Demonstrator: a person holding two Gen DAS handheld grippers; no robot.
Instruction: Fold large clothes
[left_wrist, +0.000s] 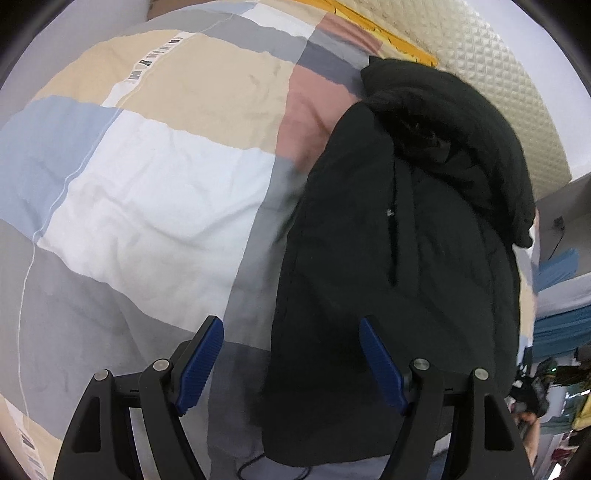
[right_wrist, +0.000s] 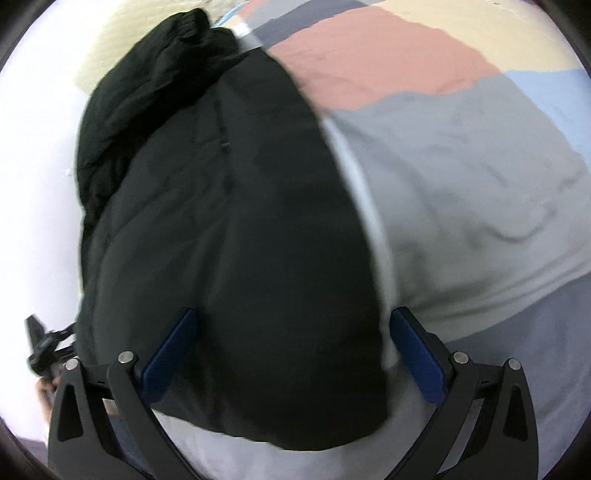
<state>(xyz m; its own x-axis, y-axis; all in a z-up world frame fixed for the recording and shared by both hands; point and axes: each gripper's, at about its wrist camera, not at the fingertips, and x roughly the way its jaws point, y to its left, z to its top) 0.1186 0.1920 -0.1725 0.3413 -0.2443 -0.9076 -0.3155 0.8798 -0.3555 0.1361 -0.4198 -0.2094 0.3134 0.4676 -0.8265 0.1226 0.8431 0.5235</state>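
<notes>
A black jacket (left_wrist: 399, 258) lies folded lengthwise on a patchwork bedspread (left_wrist: 159, 192), its hood bunched at the far end by the wall. My left gripper (left_wrist: 291, 328) is open and empty, hovering over the jacket's near left edge. In the right wrist view the jacket (right_wrist: 236, 236) fills the middle, lying on the bedspread (right_wrist: 461, 177). My right gripper (right_wrist: 291, 325) is open wide, one finger on each side of the jacket's near end, holding nothing.
A cream quilted wall panel (left_wrist: 491, 85) runs behind the jacket's hood. A yellow strip (left_wrist: 373, 26) lies along the bed's far edge. Cluttered room items (left_wrist: 554, 387) show at the right. A thin cable (left_wrist: 258, 465) lies near the jacket's hem.
</notes>
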